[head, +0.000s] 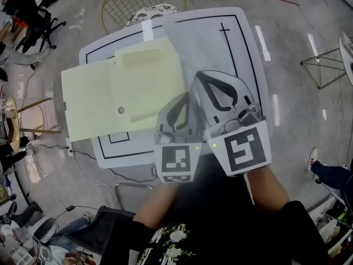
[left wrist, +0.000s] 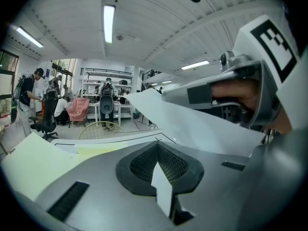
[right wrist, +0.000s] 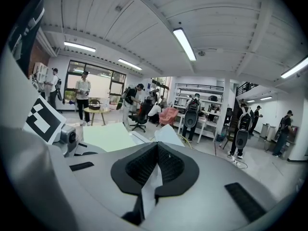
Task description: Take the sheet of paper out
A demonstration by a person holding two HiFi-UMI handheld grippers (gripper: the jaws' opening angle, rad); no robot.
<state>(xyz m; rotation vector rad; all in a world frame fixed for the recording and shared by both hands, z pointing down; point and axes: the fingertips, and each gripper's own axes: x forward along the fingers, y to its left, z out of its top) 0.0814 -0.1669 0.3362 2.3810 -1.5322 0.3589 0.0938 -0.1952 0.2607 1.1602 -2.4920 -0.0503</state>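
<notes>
A thin white sheet of paper (head: 207, 43) hangs lifted over the white table (head: 251, 65); both grippers pinch its near edge. My left gripper (head: 177, 114) is shut on the sheet (left wrist: 192, 124), and a strip of it shows between the jaws. My right gripper (head: 219, 91) is just right of the left one and slightly ahead, also shut on the sheet (right wrist: 166, 134). A pale yellow folder (head: 102, 98) lies open on the table's left half, beside and partly under the sheet. The left gripper view shows the right gripper (left wrist: 250, 85) close by.
A gold wire-frame stool (head: 138, 1) stands beyond the table's far edge. An office chair (head: 38, 21) and a small round table (head: 11, 123) are on the left, with cables on the floor. Several people stand around benches in the background (right wrist: 192, 109).
</notes>
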